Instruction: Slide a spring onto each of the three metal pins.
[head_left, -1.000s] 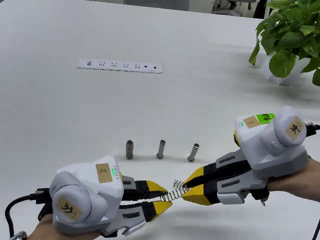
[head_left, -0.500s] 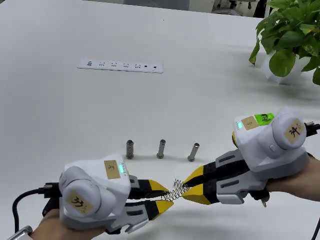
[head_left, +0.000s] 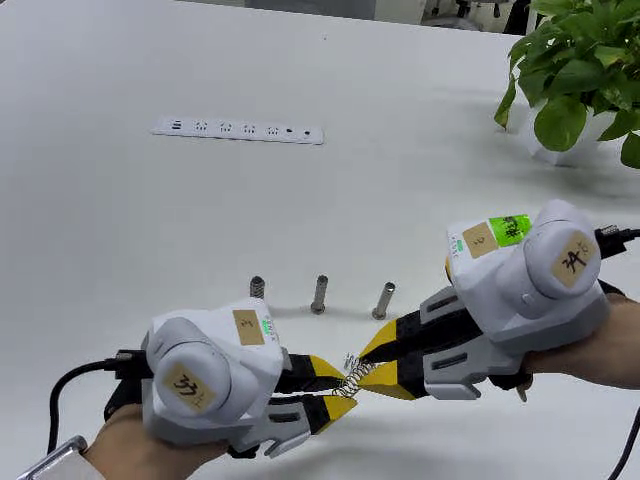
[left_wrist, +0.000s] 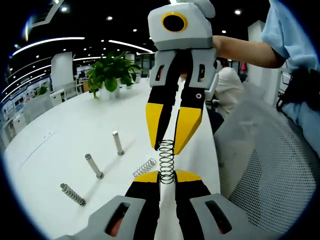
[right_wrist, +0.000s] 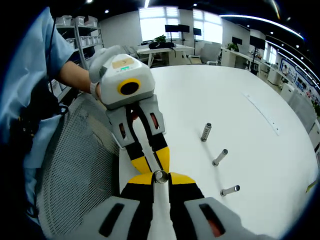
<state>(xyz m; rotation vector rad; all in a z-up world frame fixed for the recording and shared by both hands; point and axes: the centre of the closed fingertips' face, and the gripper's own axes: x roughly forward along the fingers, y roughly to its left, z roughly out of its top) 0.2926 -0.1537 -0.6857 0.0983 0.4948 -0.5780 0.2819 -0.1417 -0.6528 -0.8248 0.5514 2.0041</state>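
Three metal pins stand in a row on the white table: the left pin (head_left: 257, 288) wears a spring, while the middle pin (head_left: 319, 294) and right pin (head_left: 383, 300) are bare. Just in front of them, a spring (head_left: 355, 373) is held end to end between both grippers. My left gripper (head_left: 333, 387) is shut on its near end (left_wrist: 166, 172), and my right gripper (head_left: 370, 367) is shut on the other end (right_wrist: 160, 175). A second loose spring (left_wrist: 145, 167) lies on the table beside the held one. The bare pins (right_wrist: 219, 157) (right_wrist: 229, 190) sit to the right of the right gripper's jaws.
A white power strip (head_left: 238, 131) lies far back on the table. A potted plant (head_left: 575, 75) stands at the back right. The table's near edge runs under the grippers, with a mesh chair (right_wrist: 75, 165) below it. A cable (head_left: 75, 385) trails from the left gripper.
The left gripper has come forward and to the right, nearer the right one. The spring between the tips looks shorter. The right gripper has shifted slightly left.
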